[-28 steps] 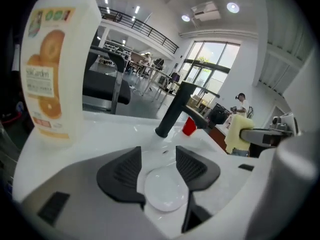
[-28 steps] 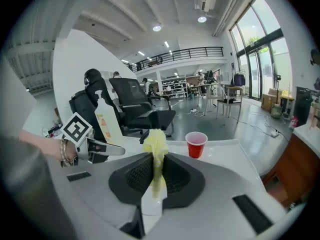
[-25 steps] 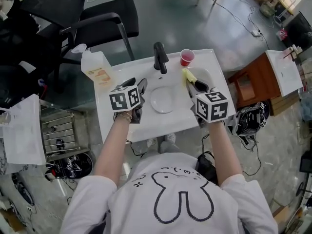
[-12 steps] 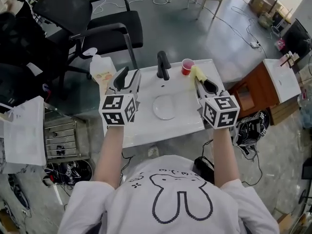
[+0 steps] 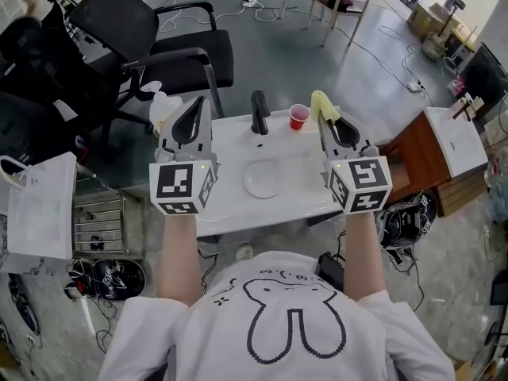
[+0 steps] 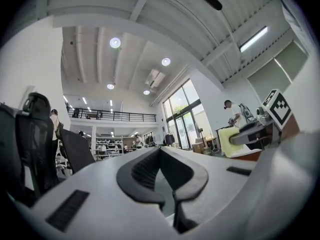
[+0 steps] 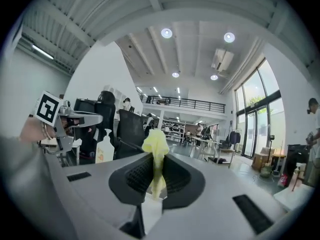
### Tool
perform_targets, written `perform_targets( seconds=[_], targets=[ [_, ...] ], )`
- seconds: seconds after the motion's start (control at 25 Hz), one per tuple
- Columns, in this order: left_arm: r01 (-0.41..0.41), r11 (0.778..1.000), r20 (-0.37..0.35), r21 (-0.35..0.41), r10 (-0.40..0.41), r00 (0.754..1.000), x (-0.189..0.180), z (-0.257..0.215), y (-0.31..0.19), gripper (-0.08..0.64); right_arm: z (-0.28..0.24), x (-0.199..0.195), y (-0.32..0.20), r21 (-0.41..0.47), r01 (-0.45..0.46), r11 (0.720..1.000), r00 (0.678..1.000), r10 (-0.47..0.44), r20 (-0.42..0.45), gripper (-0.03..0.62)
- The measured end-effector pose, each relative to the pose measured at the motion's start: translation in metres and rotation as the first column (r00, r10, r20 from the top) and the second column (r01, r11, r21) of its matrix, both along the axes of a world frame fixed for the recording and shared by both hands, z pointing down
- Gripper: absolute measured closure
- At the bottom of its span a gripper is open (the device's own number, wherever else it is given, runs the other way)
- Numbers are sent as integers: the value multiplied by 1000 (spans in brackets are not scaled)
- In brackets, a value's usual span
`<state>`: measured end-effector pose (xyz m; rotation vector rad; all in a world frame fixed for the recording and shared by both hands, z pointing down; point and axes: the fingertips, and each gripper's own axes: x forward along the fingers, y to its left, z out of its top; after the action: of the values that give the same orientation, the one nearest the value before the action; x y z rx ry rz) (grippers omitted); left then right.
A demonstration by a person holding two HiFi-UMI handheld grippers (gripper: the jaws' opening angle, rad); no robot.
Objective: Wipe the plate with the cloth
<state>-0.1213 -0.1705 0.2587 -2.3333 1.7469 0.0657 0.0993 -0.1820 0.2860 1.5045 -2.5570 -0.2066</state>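
Note:
A clear round plate point(image 5: 262, 178) lies flat in the middle of the white sink table point(image 5: 230, 213). Both grippers are raised above the table and point level, away from me. My left gripper point(image 5: 196, 101) is shut with nothing between its jaws point(image 6: 159, 150). Over the table's far right hovers my right gripper point(image 5: 327, 111), shut on a yellow cloth point(image 5: 319, 101). In the right gripper view the cloth point(image 7: 156, 154) sticks up from between the pads. The left gripper view shows the cloth point(image 6: 227, 141) at the right.
At the table's back edge stand a black faucet point(image 5: 259, 111) and a red cup point(image 5: 298, 116). A soap bottle point(image 5: 163, 105) stands at the back left corner. Black office chairs point(image 5: 159, 38) stand behind, a white bag point(image 5: 40, 213) hangs at left, a wooden cabinet point(image 5: 413, 145) at right.
Both grippers have risen from beside the plate and tipped up to point level. The left jaws have closed on nothing. The cloth stays in the right gripper.

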Motion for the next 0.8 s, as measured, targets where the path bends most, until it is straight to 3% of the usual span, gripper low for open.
perform_targets(
  seconds=[0.24, 0.4, 0.8],
  targets=[
    [0, 997, 80, 78, -6, 997, 13, -33, 19, 551, -42, -4, 12, 144, 37, 989, 999, -36, -7, 541],
    [8, 994, 78, 113, -17, 997, 10, -50, 29, 551, -65, -12, 22, 213, 76, 974, 997, -79, 4, 541],
    [39, 988, 73, 151, -50, 996, 9, -65, 42, 551, -62, -1, 26, 212, 21, 977, 999, -26, 21, 541]
  ],
)
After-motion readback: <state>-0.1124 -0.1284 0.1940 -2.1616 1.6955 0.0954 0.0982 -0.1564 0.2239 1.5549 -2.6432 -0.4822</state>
